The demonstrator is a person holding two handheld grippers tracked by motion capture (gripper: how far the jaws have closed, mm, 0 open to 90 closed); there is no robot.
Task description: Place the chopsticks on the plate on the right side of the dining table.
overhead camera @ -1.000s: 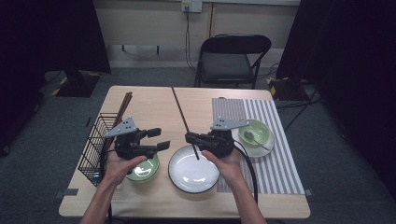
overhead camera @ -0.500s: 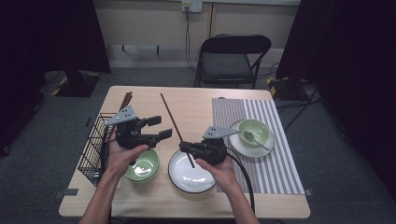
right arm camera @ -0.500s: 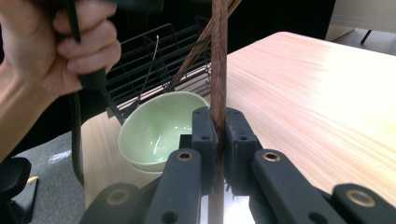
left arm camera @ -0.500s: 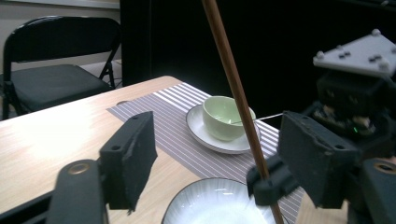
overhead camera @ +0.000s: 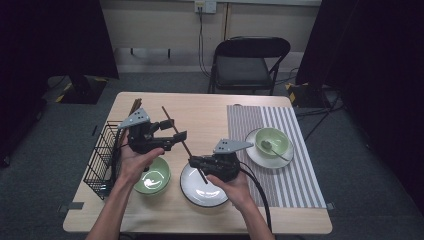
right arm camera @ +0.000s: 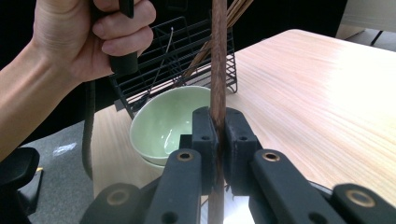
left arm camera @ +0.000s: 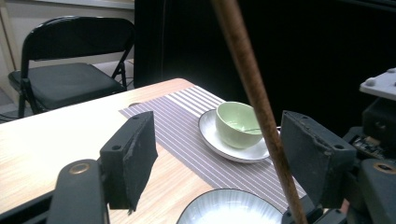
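From the high view, the right gripper (overhead camera: pixel 199 163) is clamped on a brown chopstick (overhead camera: pixel 176 131) over the white plate (overhead camera: pixel 204 192) near the table's front edge. In the left gripper view, the left gripper (left arm camera: pixel 219 154) has just been opening, with the chopstick (left arm camera: pixel 254 93) loose between its jaws. The right gripper view shows the pads (right arm camera: pixel 206 135) pinching the chopstick (right arm camera: pixel 218 60), with a green bowl (right arm camera: pixel 169 123) behind it.

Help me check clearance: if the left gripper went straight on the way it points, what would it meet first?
Probably the chopstick crossing between its open jaws, which the right gripper clamps. Beyond lies the bowl on its saucer; depth is unclear.
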